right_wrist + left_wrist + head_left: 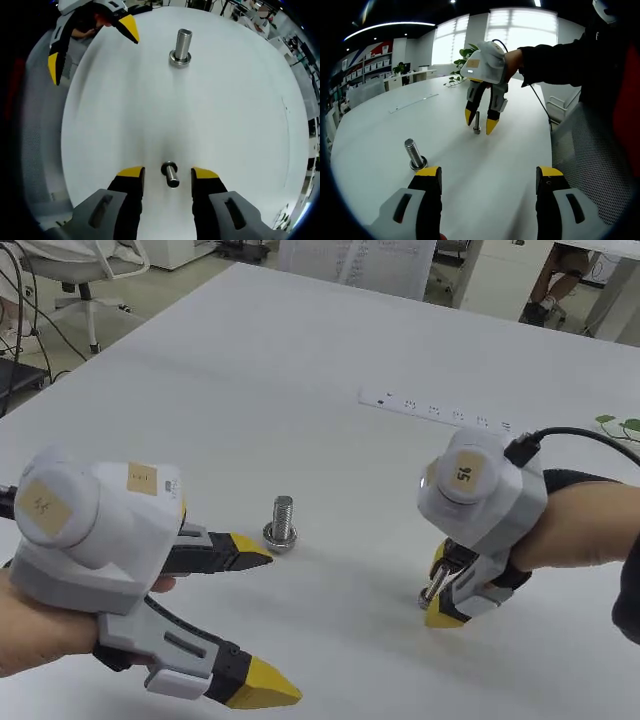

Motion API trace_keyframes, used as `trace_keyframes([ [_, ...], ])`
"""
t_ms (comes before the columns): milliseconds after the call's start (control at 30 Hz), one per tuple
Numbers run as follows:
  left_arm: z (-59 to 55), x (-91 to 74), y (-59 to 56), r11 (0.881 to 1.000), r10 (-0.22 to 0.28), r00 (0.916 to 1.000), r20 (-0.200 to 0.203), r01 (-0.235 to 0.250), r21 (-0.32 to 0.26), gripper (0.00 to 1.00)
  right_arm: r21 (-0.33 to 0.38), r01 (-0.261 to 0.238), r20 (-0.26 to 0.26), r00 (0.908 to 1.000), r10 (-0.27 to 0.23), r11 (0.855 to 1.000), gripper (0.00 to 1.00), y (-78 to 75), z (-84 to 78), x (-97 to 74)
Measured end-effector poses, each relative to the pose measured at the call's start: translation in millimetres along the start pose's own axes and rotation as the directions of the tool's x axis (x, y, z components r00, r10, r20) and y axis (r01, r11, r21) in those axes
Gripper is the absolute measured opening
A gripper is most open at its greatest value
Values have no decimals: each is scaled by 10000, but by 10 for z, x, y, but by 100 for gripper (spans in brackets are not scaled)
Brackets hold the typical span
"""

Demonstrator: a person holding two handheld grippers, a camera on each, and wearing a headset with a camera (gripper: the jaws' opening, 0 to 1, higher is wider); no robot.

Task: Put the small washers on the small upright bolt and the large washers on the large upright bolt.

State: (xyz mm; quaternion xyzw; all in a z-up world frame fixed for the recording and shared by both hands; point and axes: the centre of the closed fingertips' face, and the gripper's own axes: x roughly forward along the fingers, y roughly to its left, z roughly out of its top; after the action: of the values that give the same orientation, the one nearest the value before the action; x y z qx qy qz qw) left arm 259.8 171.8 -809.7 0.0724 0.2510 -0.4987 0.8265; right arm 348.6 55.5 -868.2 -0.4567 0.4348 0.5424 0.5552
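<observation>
Inspector: Condition of the left gripper point(278, 625)?

Recorder: Its jaws are spread wide with nothing between them. It is held low over the white table point(300, 370), and one yellow tip sits just beside the large bolt point(282, 523).

Inspector: And that bolt?

Recorder: It stands upright on the table, threads upward, with a metal ring point(280, 537) around its foot. Whether the ring is a washer or the bolt's own head cannot be told.

Inspector: The right gripper point(168, 173)?

Recorder: It points down at the table with its jaws parted. The small bolt point(170, 175) stands between them. In the right gripper view a gap shows on each side of the bolt, so neither jaw touches it and nothing is gripped.

Inspector: Spacing of the two bolts?

Recorder: Well apart. The large one is on the left gripper's side, the small one on the right gripper's side.

Inspector: Anything else on the surface?

Recorder: A white power strip point(435, 410) lies farther back, beyond the right gripper.
</observation>
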Motion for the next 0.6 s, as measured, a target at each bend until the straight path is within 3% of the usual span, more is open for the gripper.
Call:
trace_keyframes([
  [267,-2,3,-4,10000,-23,10000,-22,23,8,77,303,55,388,9992,-67,9995,47,-13,-5,-26],
  [600,-10,12,-13,10000,-69,10000,-61,69,12,77,891,204,1605,9864,-345,9958,75,-33,72,-87],
])
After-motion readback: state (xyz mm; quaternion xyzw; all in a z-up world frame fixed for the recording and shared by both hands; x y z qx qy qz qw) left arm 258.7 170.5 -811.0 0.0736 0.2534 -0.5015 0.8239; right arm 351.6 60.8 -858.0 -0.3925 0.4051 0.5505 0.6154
